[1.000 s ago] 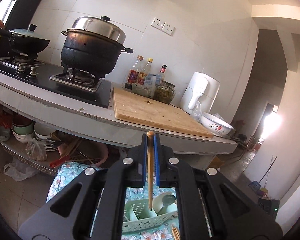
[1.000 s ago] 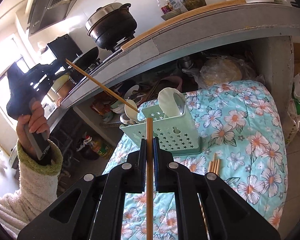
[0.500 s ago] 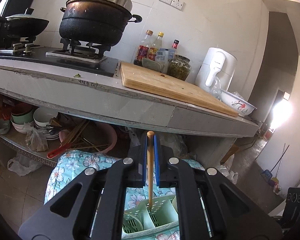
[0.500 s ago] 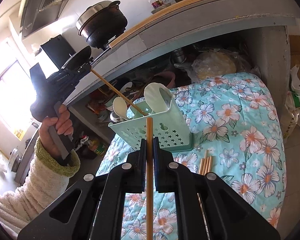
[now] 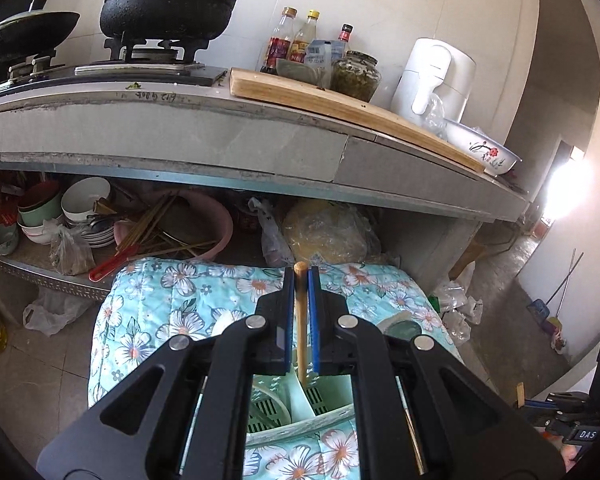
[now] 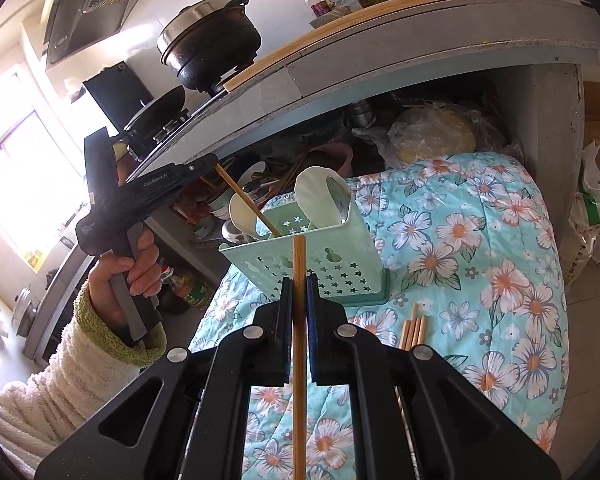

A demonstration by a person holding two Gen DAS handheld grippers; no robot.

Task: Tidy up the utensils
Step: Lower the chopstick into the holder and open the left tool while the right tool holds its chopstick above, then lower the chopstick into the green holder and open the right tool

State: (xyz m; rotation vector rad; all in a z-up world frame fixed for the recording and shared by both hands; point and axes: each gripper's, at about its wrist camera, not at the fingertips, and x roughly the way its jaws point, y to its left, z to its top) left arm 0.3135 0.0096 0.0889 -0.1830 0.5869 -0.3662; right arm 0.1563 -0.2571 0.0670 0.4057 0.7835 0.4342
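Observation:
A mint-green utensil holder [image 6: 320,258] with star holes stands on a floral cloth [image 6: 480,240]; spoons [image 6: 320,200] stick out of it. My left gripper [image 5: 299,276] is shut on a wooden chopstick [image 5: 300,320] whose lower tip reaches down into the holder [image 5: 300,404]. In the right wrist view that gripper [image 6: 210,160] comes in from the left, its chopstick [image 6: 248,206] slanting into the holder. My right gripper [image 6: 299,284] is shut on another chopstick [image 6: 299,340], held just in front of the holder. Several loose chopsticks [image 6: 414,326] lie on the cloth.
A grey kitchen counter [image 5: 220,136] overhangs behind, carrying a black pot [image 5: 172,0], cutting board [image 5: 340,104], bottles and a white kettle [image 5: 432,76]. The shelf below holds bowls [image 5: 84,200] and a pink basin [image 5: 204,220]. A hand in a cream sleeve [image 6: 60,376] holds the left gripper.
My left gripper has come down and tilted lower, bringing its chopstick tip into the green holder. The right gripper and its chopstick have stayed about where they were.

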